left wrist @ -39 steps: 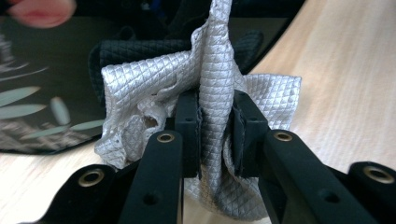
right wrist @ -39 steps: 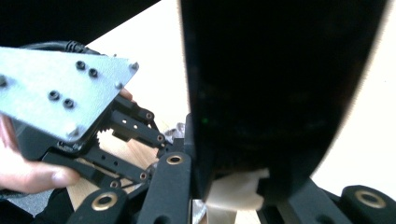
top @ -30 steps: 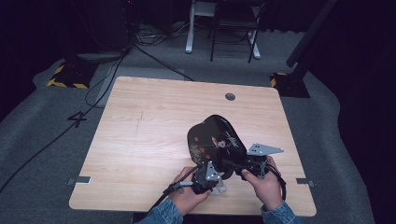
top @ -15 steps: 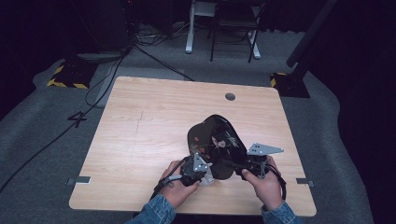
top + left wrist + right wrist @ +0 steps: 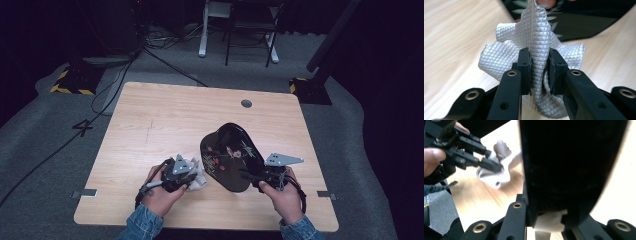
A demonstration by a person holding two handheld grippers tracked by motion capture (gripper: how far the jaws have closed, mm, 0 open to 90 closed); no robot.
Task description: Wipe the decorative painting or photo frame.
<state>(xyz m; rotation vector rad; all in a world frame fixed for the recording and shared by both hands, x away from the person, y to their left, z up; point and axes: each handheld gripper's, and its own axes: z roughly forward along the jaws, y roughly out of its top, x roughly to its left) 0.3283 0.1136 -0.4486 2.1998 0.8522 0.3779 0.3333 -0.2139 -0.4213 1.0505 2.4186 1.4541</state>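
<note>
Near the table's [image 5: 150, 120] front edge, the right gripper [image 5: 260, 176] clamps the black patterned tray [image 5: 230, 155] by its rim, tilting it up for wiping, while the left gripper [image 5: 186, 176] pinches a bunched silver quilted cloth [image 5: 534, 37] just beside it, ready to rub.

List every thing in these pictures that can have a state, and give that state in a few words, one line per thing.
Grey cloth: crumpled, bunched between the jaws, off the plate.
Black plate: tilted up on its edge, floral pattern facing the cloth.
Left gripper: shut on the cloth.
Right gripper: shut on the plate's rim.
Table: bare wood, hole near the far edge.
</note>
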